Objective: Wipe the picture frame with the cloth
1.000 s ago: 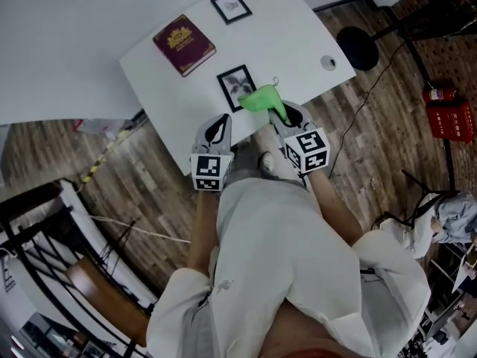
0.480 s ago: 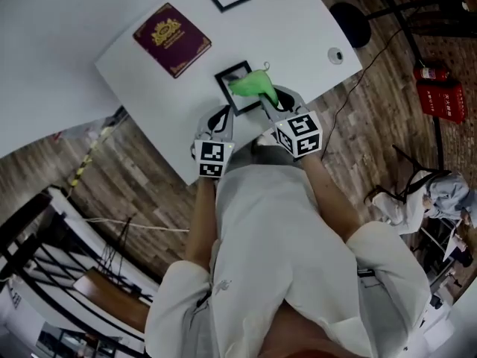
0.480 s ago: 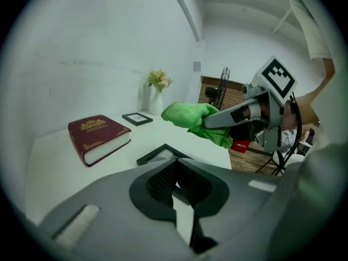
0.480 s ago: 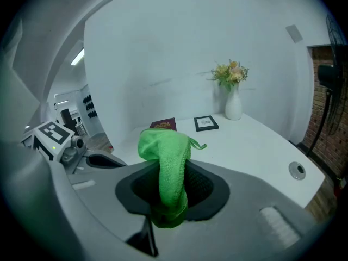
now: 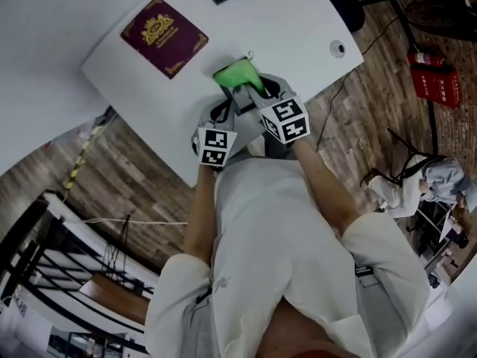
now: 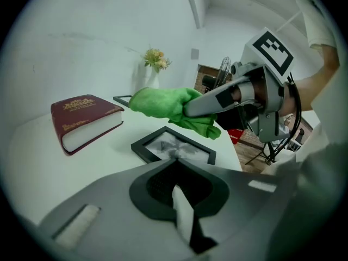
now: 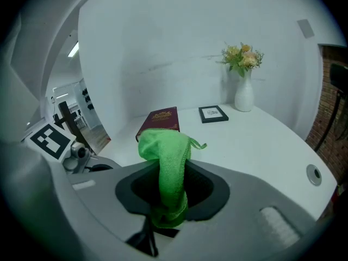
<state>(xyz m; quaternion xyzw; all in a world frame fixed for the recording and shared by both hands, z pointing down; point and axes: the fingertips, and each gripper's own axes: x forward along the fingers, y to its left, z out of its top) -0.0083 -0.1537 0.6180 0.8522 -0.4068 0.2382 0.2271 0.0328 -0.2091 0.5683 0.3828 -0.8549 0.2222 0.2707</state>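
The black picture frame (image 6: 173,145) lies flat on the white table (image 5: 298,21), straight ahead in the left gripper view. The green cloth (image 6: 163,103) hangs just above it, and my right gripper (image 6: 187,107) is shut on the cloth. In the head view the cloth (image 5: 235,75) and the right gripper (image 5: 247,92) cover the frame. In the right gripper view the cloth (image 7: 166,162) droops between the jaws. My left gripper (image 5: 220,116) sits at the table's near edge, just short of the frame, shut with nothing held.
A maroon book (image 5: 164,36) lies left of the frame. A second small frame (image 7: 213,113) and a white vase of flowers (image 7: 243,94) stand at the back. A cable hole (image 5: 338,48) is at the table's right. Wooden floor lies beyond the edge.
The right gripper has carried the cloth forward and left over the picture frame, which now is hidden in the head view. The left gripper has stayed at the near edge.
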